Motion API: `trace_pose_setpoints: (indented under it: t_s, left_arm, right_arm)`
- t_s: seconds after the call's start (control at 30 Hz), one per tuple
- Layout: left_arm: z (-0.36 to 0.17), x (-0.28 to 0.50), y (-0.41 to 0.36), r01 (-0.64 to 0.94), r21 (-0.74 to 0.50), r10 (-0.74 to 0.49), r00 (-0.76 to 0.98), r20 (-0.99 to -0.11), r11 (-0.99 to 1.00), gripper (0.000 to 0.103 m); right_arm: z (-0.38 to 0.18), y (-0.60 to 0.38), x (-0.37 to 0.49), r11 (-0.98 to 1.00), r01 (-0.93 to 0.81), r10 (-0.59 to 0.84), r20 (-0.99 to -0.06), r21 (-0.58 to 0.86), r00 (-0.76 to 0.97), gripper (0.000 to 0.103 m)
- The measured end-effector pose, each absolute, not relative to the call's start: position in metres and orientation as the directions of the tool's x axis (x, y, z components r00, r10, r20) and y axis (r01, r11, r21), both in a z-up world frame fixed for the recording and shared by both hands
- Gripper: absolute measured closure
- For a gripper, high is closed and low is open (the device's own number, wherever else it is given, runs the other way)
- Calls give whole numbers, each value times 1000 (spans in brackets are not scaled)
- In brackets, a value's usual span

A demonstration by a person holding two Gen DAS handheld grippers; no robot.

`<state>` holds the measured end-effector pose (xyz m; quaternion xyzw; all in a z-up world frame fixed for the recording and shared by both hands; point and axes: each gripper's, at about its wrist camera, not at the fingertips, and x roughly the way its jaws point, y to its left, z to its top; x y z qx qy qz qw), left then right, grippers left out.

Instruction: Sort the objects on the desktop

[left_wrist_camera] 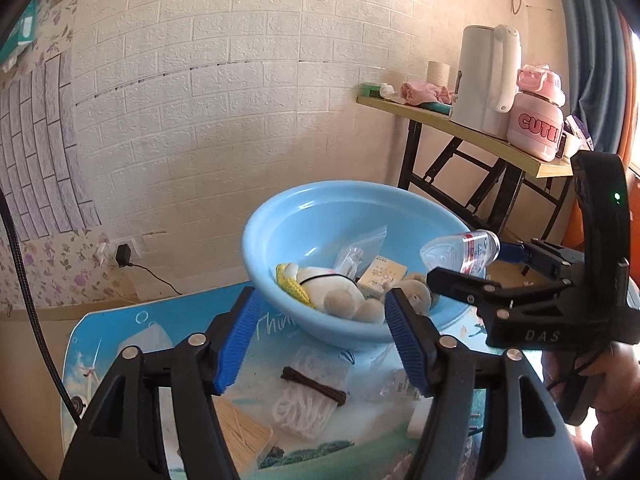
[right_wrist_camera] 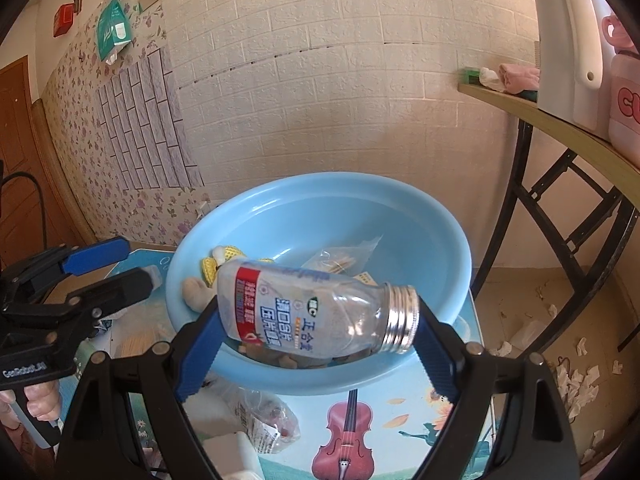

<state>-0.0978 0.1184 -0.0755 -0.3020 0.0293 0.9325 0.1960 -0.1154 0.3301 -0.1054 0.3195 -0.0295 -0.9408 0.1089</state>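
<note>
My right gripper (right_wrist_camera: 316, 344) is shut on a clear glass bottle (right_wrist_camera: 320, 312) with a blue-and-red label and a bare threaded neck. It grips the bottle end to end and holds it tilted over the near rim of a light-blue basin (right_wrist_camera: 432, 216). The left wrist view shows the same bottle (left_wrist_camera: 460, 252) in the right gripper (left_wrist_camera: 480, 264) above the basin (left_wrist_camera: 280, 216). A plush toy (left_wrist_camera: 332, 292), a small box (left_wrist_camera: 380, 276) and a plastic bag lie in the basin. My left gripper (left_wrist_camera: 320, 340) stands open over a bag of white string (left_wrist_camera: 308, 396), nothing between its pads.
On the printed tabletop (left_wrist_camera: 120, 344) near the basin lie a bundle of wooden sticks (left_wrist_camera: 240, 436) and a crumpled plastic packet (right_wrist_camera: 264, 420). A folding side table (left_wrist_camera: 480, 136) at right carries a white kettle (left_wrist_camera: 484, 76) and a pink flask (left_wrist_camera: 536, 120). Paper scraps litter the floor (right_wrist_camera: 576, 380).
</note>
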Motion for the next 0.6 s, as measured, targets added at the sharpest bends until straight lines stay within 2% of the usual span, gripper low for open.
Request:
trace_pose_setpoints:
  t_s: [0.2, 0.37, 0.6]
  left_arm:
    - [-107, -58, 130, -477, -84, 416, -651, -635, -875, 34]
    - [-140, -52, 158, -529, -61, 411, -576, -707, -846, 34]
    - [-159, -58, 170, -546, -78, 414, -526, -743, -834, 34]
  right_arm:
    - [-103, 338, -111, -971, 187, -240, -581, 151, -777, 15]
    - [-92, 342, -102, -967, 202, -254, -560, 154, -788, 15]
    - [-82, 355, -82, -972, 200, -236, -546, 126, -804, 15]
